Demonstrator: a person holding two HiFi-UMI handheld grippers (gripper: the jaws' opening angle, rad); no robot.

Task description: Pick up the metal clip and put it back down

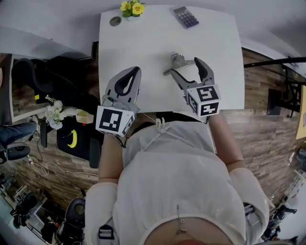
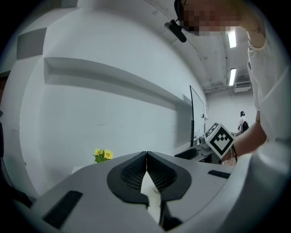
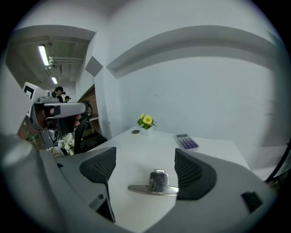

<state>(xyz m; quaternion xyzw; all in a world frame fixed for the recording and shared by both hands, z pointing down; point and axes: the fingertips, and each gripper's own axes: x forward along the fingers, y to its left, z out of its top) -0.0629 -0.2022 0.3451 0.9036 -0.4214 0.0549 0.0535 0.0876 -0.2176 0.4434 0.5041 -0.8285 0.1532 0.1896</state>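
The metal clip (image 1: 175, 63) (image 3: 155, 184) lies on the white table (image 1: 143, 43), shiny and flat with a raised tab. My right gripper (image 1: 187, 68) (image 3: 144, 175) is open, its jaws set on either side of the clip, not touching it. My left gripper (image 1: 132, 79) (image 2: 146, 169) is shut with nothing in it, held over the table's near left part, well left of the clip.
A small pot of yellow flowers (image 1: 132, 8) (image 3: 146, 121) and a round dark disc (image 1: 115, 20) sit at the table's far edge. A calculator (image 1: 186, 16) (image 3: 187, 141) lies at the far right. A black chair (image 1: 43, 76) and clutter stand left of the table.
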